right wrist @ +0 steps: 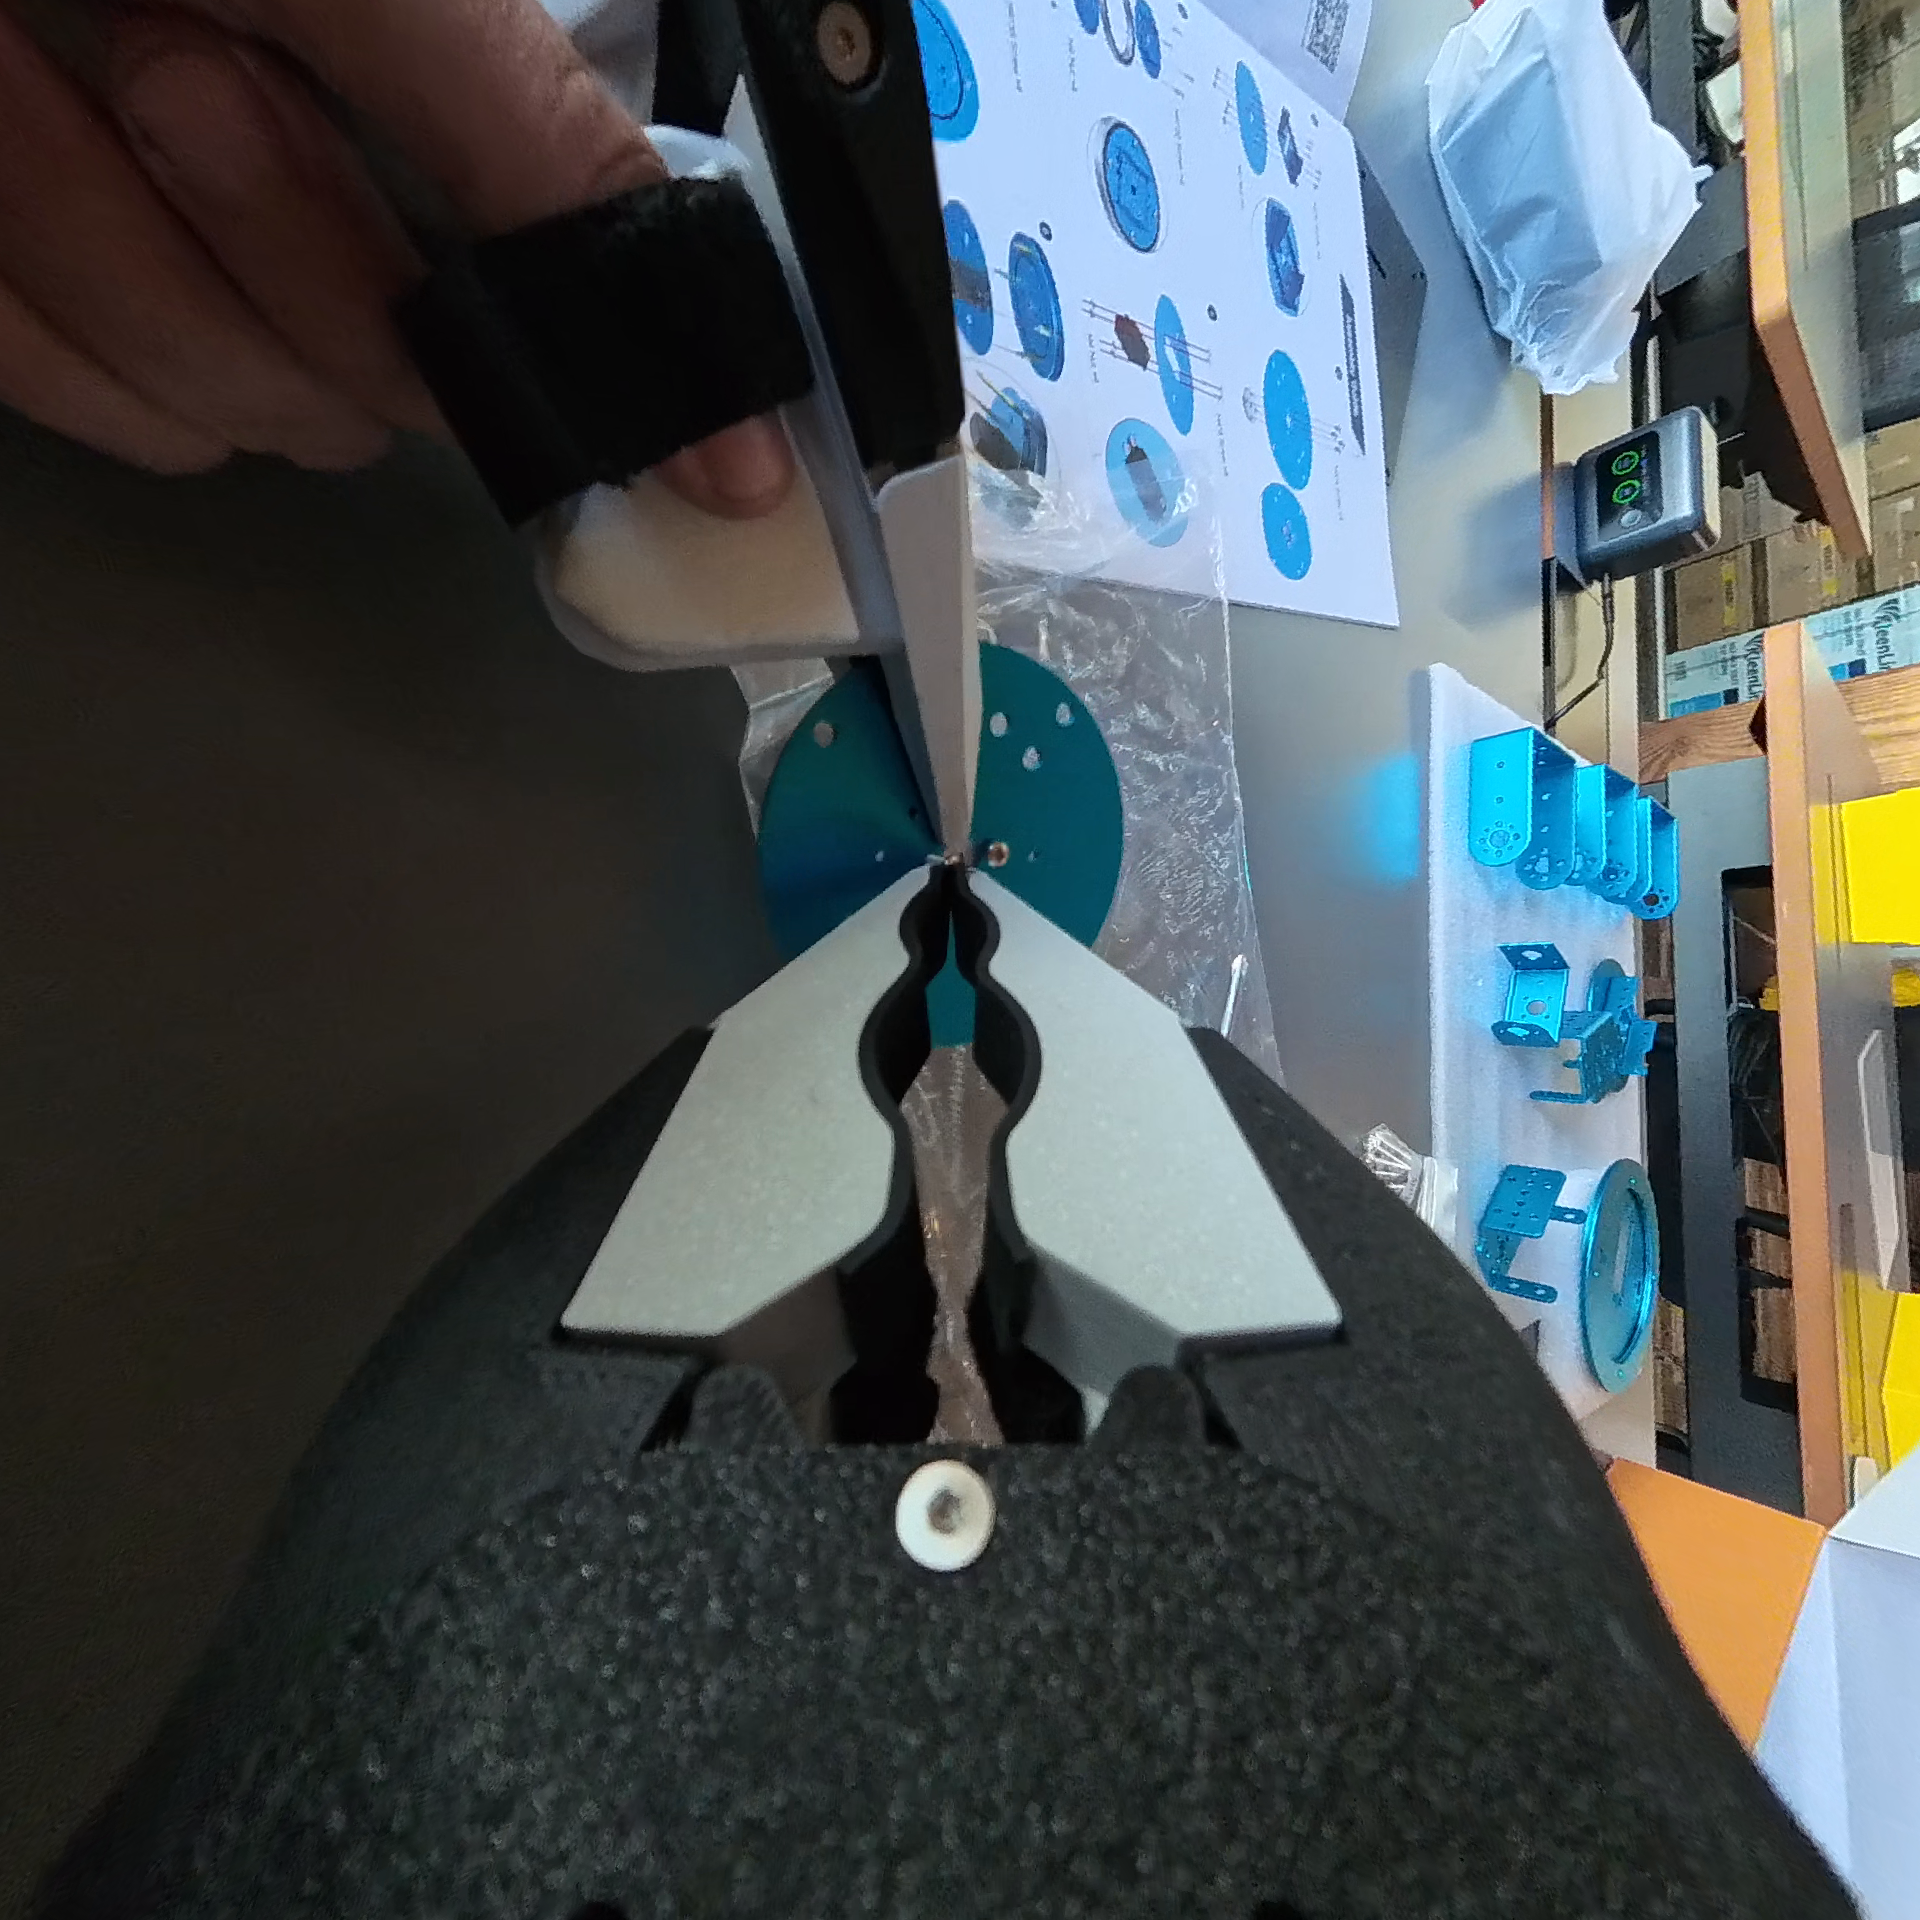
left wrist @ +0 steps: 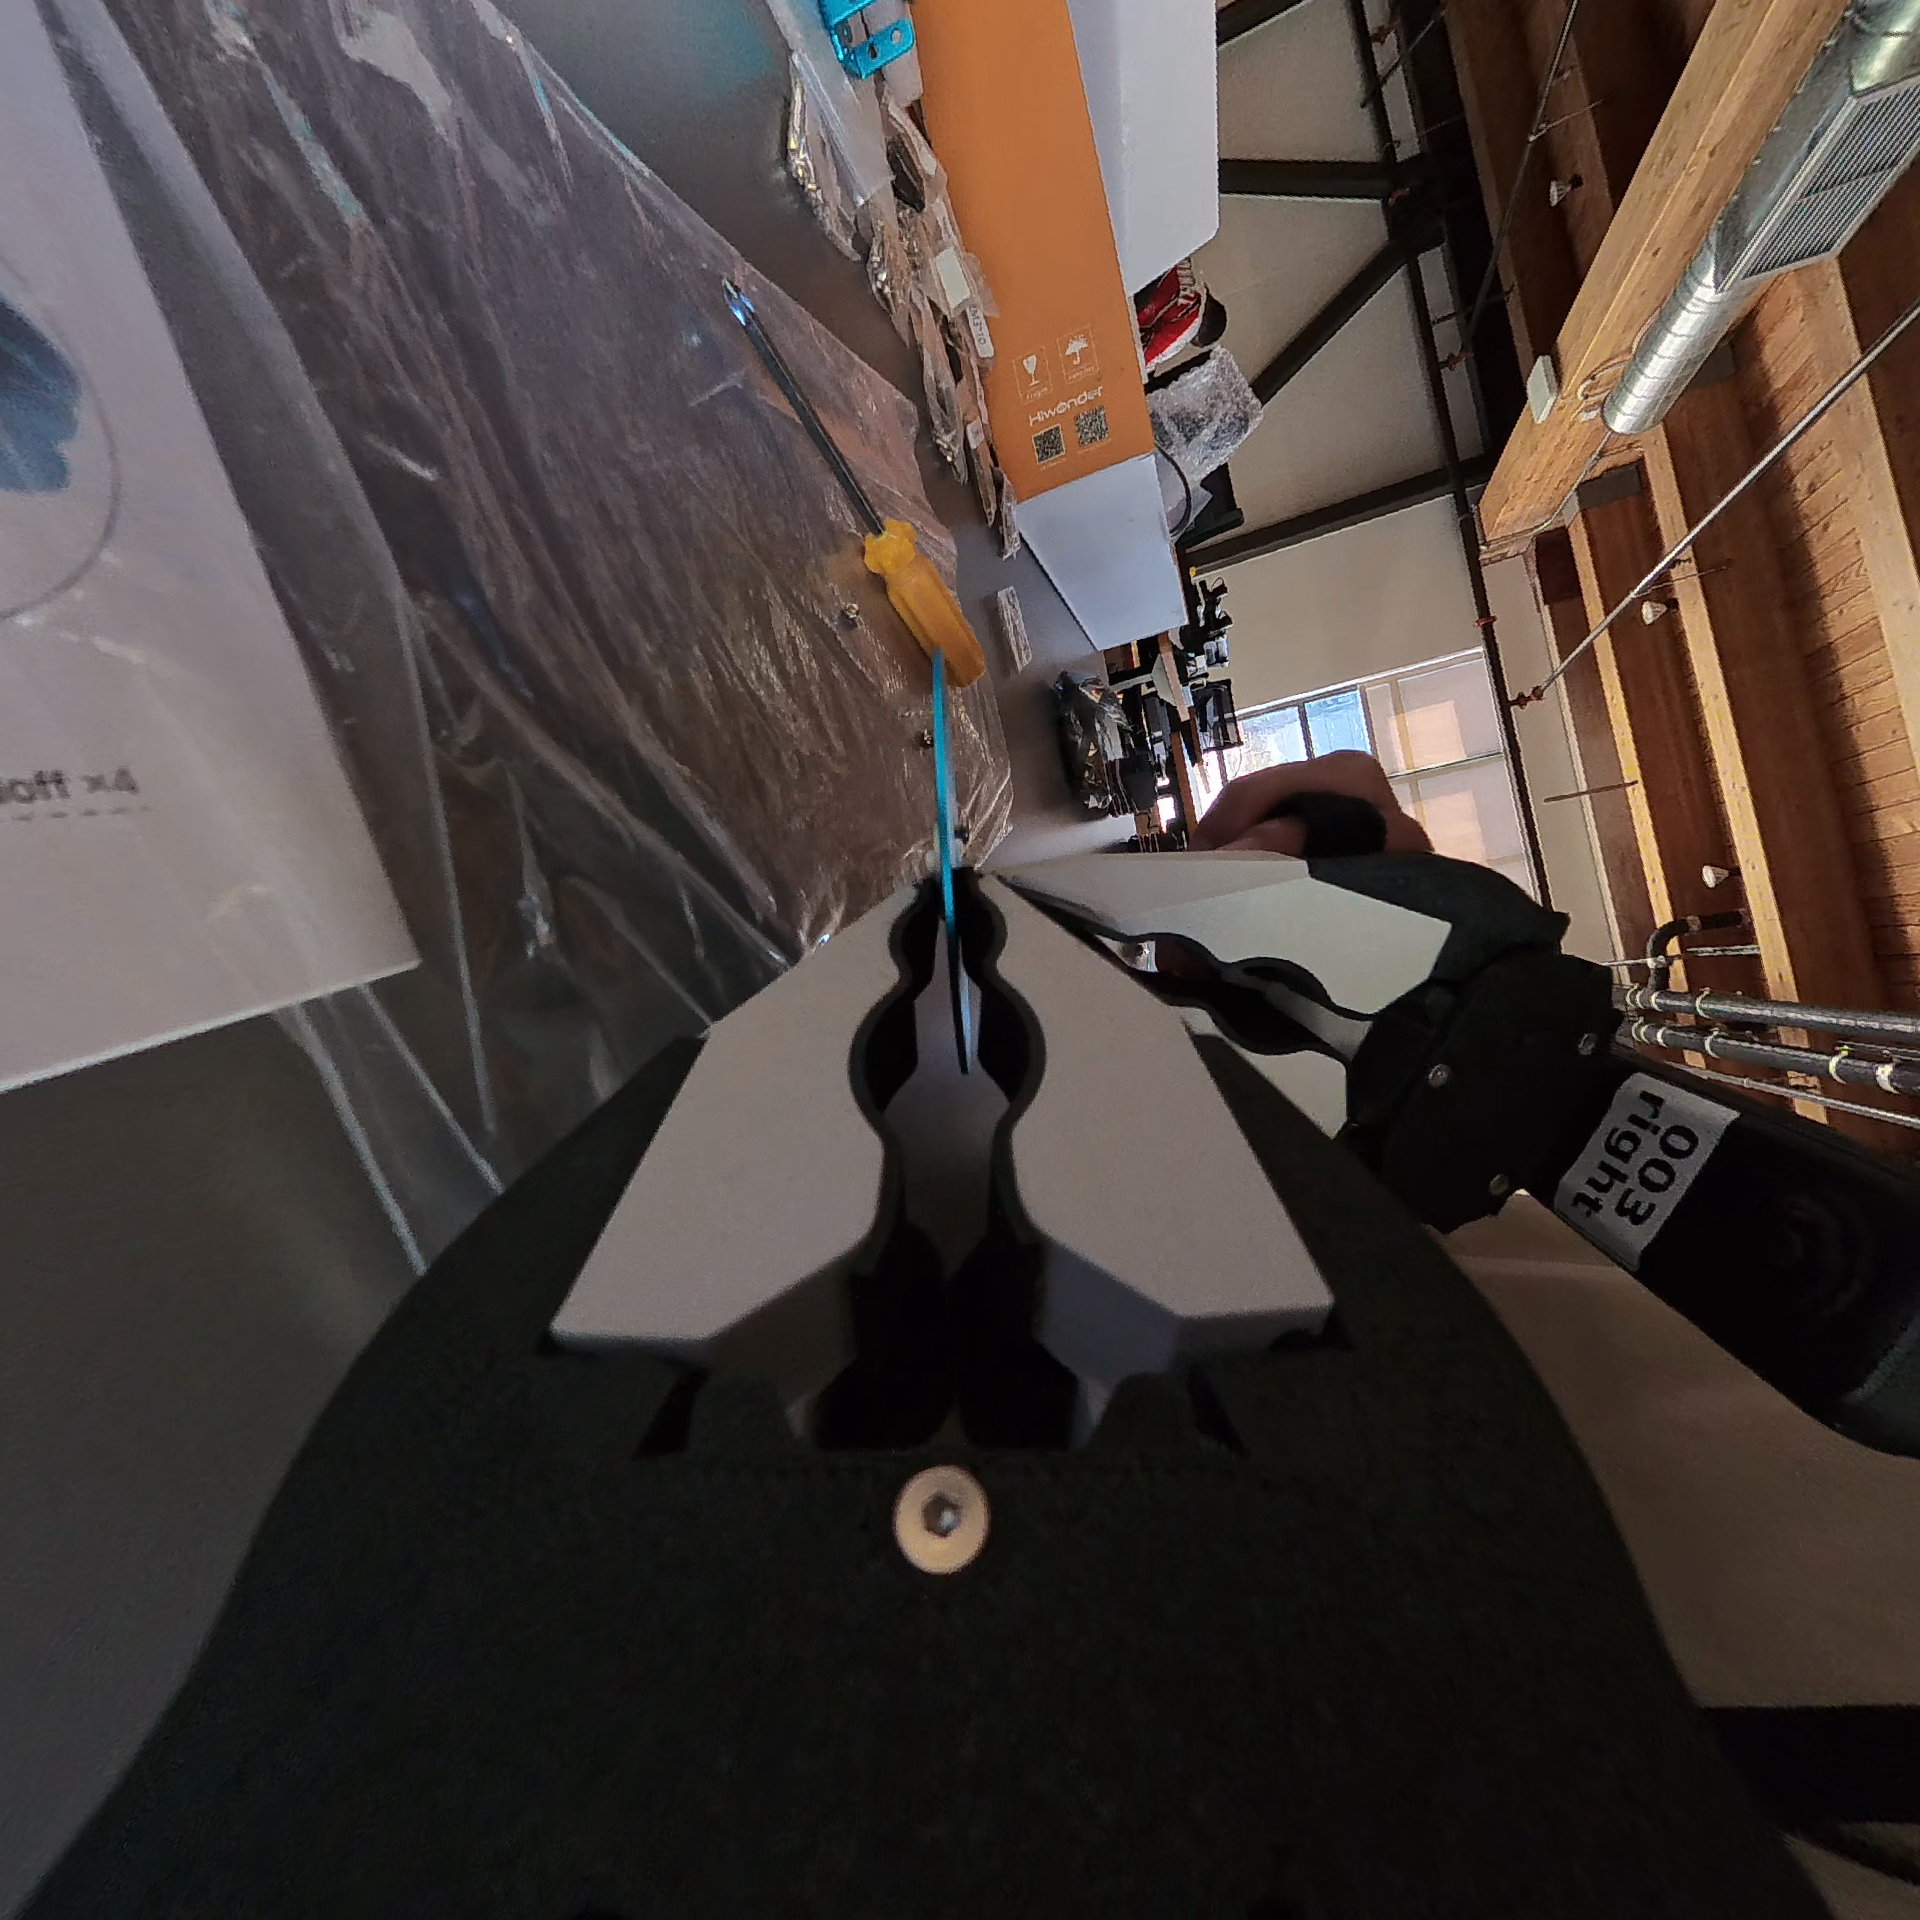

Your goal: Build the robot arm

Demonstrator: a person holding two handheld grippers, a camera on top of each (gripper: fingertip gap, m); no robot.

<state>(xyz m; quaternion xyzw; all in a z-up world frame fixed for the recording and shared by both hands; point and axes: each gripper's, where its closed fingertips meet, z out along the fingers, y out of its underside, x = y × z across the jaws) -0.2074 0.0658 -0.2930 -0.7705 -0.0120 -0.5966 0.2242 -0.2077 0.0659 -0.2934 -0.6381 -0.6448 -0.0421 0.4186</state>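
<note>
The left gripper [left wrist: 951,883] is gripping a thin blue round metal disc [left wrist: 948,790] edge-on at the centre of the left wrist view, its jaws clamped together on the plate so that the disc's rim is showing as a narrow blue line rising above the tips. In the right wrist view the same perforated disc [right wrist: 1049,800] is facing the camera at mid-frame, held up over a crinkled clear plastic bag [right wrist: 1164,727] that is lying on the grey tabletop [right wrist: 1320,935]. The right gripper [right wrist: 951,868] is meeting it from below, its jaws pressed together on a tiny silver screw [right wrist: 957,856] right at the disc's face, beside a small hole (whether the screw is touching the plate is too fine to tell). The left gripper's pale fingers are coming down from the upper middle of that view, with a person's hand [right wrist: 260,208] strapped to it at the upper left. In the left wrist view a yellow-handled screwdriver [left wrist: 831,468] is lying on the plastic in the upper middle, near an orange and white cardboard box [left wrist: 1049,312]. A printed white instruction sheet [right wrist: 1195,291] is lying at the top of the right wrist view, and blue metal brackets [right wrist: 1569,831] are sitting on white foam at the right.
</note>
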